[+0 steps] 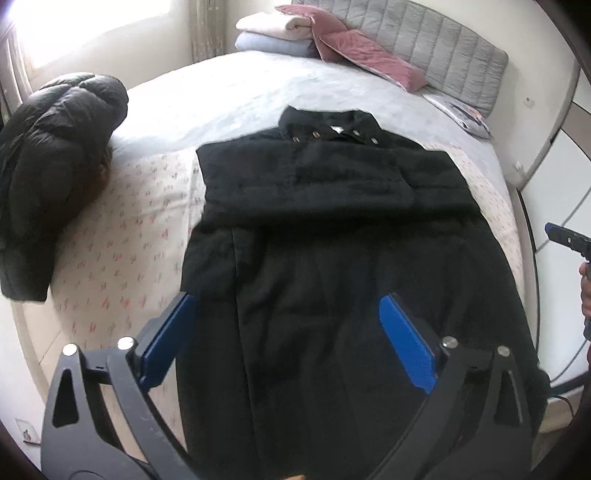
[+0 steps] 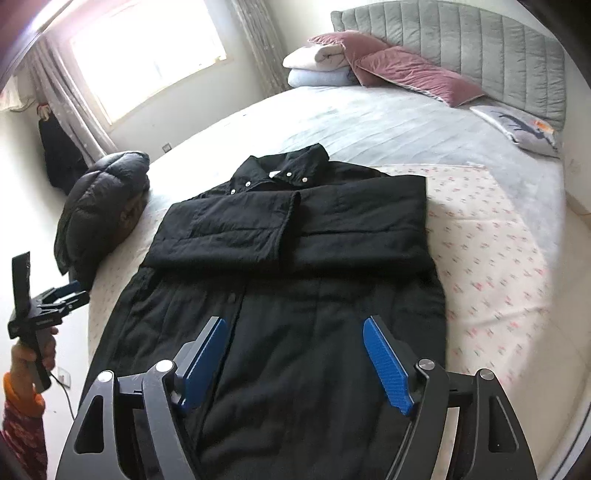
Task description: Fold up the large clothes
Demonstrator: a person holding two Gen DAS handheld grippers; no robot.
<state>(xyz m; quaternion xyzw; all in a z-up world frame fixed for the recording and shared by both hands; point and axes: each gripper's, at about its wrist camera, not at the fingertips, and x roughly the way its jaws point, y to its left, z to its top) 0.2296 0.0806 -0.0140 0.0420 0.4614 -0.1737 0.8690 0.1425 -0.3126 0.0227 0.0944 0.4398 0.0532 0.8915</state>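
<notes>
A long black quilted coat [image 1: 332, 258] [image 2: 295, 258] lies flat on the bed, collar at the far end and both sleeves folded across the chest. In the left wrist view my left gripper [image 1: 287, 299] hangs above the coat's lower half, its blue pads wide apart with nothing between them. The right wrist view shows my right gripper [image 2: 294, 321] over the same lower part, also open and empty. Each tool shows at the edge of the other's view: the left gripper [image 2: 62, 295] held in a hand, the right gripper [image 1: 569, 240] at the far right.
A black puffer jacket [image 1: 55, 166] [image 2: 103, 206] is heaped at the bed's left edge. Folded blankets [image 1: 273, 33] [image 2: 317, 66] and pink pillows [image 1: 362, 55] [image 2: 406, 70] lie by the grey headboard [image 2: 480, 48]. A floral sheet [image 2: 487, 258] covers the near bed.
</notes>
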